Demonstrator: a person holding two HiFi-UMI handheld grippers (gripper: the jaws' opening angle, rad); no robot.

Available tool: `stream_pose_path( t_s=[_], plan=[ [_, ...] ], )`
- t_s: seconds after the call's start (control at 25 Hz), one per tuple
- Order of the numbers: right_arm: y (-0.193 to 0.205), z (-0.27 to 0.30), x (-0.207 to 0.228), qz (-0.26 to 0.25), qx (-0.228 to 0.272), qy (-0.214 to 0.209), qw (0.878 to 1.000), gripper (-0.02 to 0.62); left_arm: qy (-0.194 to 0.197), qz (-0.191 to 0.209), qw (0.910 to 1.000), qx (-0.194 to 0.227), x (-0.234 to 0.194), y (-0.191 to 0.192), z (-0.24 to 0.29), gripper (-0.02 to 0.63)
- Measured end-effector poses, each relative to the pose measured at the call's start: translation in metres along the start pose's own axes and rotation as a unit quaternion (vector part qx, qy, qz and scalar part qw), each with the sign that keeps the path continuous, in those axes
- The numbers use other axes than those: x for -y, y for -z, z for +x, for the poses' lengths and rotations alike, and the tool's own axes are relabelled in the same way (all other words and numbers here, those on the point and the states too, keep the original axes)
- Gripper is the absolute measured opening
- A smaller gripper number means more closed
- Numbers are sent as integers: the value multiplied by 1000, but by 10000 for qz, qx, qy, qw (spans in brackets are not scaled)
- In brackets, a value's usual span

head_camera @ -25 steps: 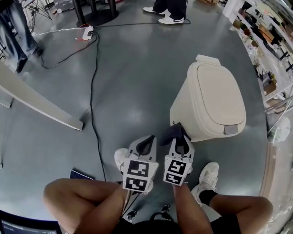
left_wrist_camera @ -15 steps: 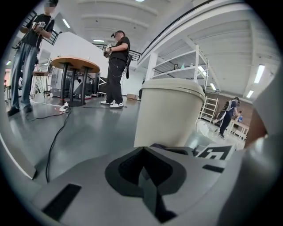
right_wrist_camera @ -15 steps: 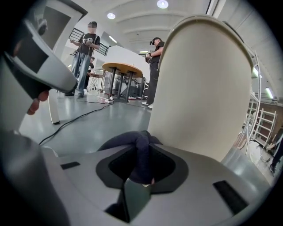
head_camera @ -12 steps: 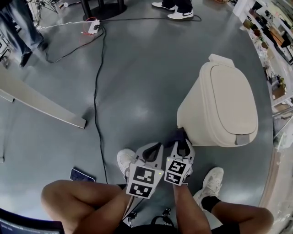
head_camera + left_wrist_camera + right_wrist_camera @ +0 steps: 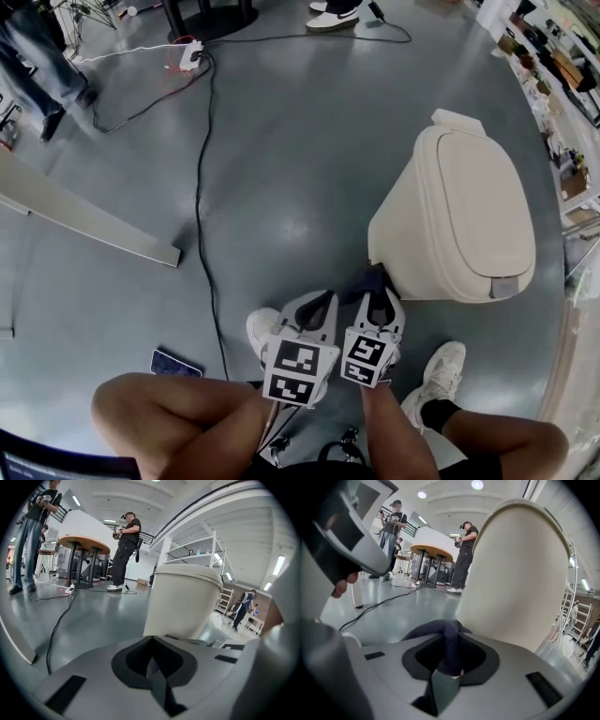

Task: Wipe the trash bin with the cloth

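A beige lidded trash bin (image 5: 459, 220) stands on the grey floor at the right of the head view. My right gripper (image 5: 379, 298) is shut on a dark blue cloth (image 5: 371, 278), which bunches out past the jaws right beside the bin's lower left wall. In the right gripper view the cloth (image 5: 449, 643) is pinched between the jaws and the bin (image 5: 520, 573) looms close ahead. My left gripper (image 5: 319, 303) sits beside the right one, shut with nothing in it. In the left gripper view its jaws meet in front of the bin (image 5: 185, 602).
A black cable (image 5: 199, 187) runs across the floor to a power strip (image 5: 188, 53). A long white beam (image 5: 84, 220) lies at the left, and a dark flat object (image 5: 175, 364) lies by my knee. Shelving (image 5: 562, 84) lines the right edge. People stand at the far end.
The view has shifted, so the bin sits lower and further right in frame. Both grippers stay side by side, with the cloth close to the bin's lower left wall.
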State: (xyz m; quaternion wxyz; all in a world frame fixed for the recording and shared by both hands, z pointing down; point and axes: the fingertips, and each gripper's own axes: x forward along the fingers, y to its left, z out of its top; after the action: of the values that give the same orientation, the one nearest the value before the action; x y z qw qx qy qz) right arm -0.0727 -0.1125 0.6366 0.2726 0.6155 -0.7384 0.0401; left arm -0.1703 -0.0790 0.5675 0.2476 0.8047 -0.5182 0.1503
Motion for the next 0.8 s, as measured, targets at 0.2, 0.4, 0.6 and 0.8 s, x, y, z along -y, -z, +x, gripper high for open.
stream_pose_path(
  t_s=[0.2, 0.4, 0.6, 0.8],
  plan=[
    [-56, -32, 1, 161, 669, 178, 9975, 87, 44, -195, 9997, 150, -5, -11, -9, 0],
    [-116, -64, 15, 129, 1230, 559, 9907, 87, 69, -322, 9987, 380, -9, -27, -20, 0],
    [-159, -82, 28, -83, 1643, 945, 9818, 87, -11, -54, 9973, 732, -14, -53, -30, 0],
    [-185, -98, 30, -291, 1876, 1157, 9750, 87, -136, 318, 9943, 1013, -19, -75, -39, 0]
  ],
)
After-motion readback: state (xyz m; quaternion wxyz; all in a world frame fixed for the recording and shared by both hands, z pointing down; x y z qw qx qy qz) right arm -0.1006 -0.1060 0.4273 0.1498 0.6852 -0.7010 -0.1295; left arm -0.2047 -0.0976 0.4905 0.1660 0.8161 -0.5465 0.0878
